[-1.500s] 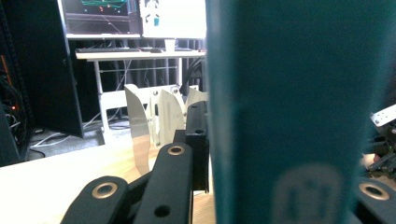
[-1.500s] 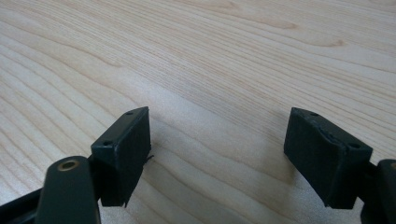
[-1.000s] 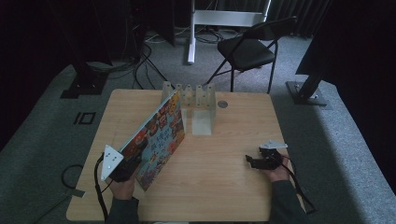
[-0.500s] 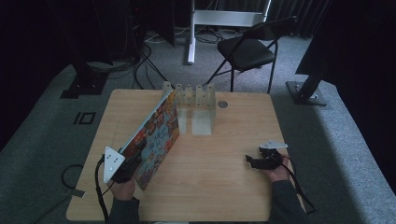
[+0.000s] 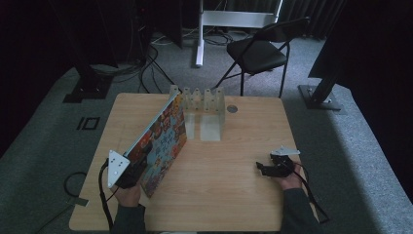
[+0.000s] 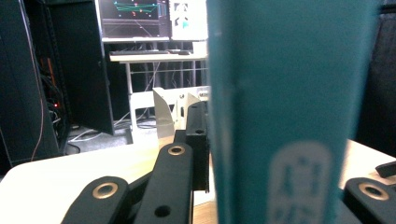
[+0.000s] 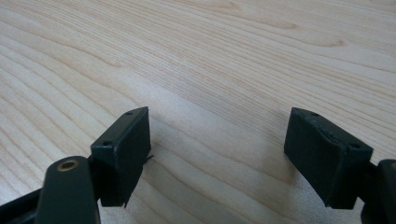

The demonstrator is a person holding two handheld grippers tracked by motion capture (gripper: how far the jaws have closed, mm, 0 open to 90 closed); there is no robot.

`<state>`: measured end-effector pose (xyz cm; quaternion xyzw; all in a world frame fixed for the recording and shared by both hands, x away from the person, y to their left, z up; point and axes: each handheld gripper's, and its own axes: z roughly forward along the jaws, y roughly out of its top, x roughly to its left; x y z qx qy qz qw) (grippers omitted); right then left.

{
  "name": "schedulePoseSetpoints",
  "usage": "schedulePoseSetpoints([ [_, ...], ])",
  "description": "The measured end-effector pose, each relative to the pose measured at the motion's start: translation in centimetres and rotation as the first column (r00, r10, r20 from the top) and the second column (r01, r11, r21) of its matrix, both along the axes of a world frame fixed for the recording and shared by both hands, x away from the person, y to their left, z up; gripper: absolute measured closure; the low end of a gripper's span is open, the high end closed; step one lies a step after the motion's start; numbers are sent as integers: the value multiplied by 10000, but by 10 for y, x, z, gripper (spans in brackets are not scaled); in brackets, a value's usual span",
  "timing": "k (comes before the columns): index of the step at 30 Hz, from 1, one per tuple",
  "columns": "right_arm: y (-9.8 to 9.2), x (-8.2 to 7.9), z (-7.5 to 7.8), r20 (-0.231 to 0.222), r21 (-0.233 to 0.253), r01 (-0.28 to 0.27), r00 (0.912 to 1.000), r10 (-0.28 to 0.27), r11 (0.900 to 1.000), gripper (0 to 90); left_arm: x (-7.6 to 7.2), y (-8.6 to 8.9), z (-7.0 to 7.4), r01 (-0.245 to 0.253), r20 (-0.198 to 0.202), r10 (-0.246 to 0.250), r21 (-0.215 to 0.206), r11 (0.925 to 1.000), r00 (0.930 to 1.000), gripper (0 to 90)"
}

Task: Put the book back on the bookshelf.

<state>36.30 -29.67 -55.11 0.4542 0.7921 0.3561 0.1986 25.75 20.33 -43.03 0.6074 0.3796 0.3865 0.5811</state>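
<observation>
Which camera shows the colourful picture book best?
The high view: the book stands on edge, its whole colourful cover facing the camera, the left gripper clamping its near end. The left gripper view gives just its blurry teal spine between the jaws.

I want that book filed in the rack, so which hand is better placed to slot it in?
Left. The left gripper already grips the book, whose far end reaches the rack. The right gripper sits open on the table, away from both.

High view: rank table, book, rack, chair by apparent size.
1. Table, largest by far.
2. Chair and book: look alike, and the chair stands farther off, so unranked.
3. Rack, smallest.
The left claw holds the book.
</observation>
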Motion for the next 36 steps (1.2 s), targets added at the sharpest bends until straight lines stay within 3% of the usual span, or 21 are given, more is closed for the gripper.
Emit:
schedulePoseSetpoints([
  [16, 0, 0, 0, -2, 4, 5, 10000, -5, 10000, 224, 4, 0, 10, -346, 300, 345, 41, 9994, 9990, 801],
  [36, 0, 0, 0, -18, 43, 14, 10000, -14, 10000, 224, 22, -5, 14, -606, 426, 597, 203, 9980, 9973, 801],
])
